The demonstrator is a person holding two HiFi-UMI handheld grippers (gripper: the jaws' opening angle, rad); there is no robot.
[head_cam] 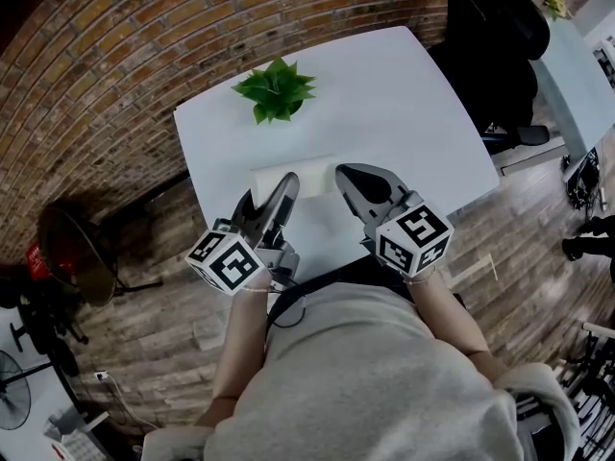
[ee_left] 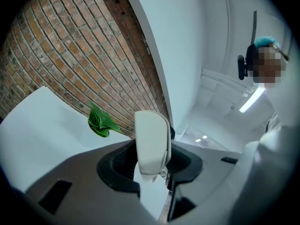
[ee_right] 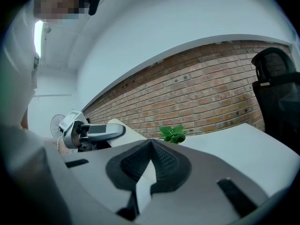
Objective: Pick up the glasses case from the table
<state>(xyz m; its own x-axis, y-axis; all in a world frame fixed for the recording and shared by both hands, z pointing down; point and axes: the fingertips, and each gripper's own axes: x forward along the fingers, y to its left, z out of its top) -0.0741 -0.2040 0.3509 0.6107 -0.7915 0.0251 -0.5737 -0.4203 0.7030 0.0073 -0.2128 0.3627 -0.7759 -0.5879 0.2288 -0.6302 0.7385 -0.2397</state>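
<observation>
The white glasses case lies crosswise over the near part of the white table. My left gripper is rolled onto its side and shut on the case near its middle. In the left gripper view the case fills the gap of the left gripper, with both pads against it. I cannot tell whether the case rests on the table or hangs just above it. My right gripper is shut and empty, just right of the case; in its own view the right gripper has its jaws together.
A small green plant stands at the table's far left. A black office chair stands beyond the right edge. A brick wall runs behind. A fan stands on the floor at left.
</observation>
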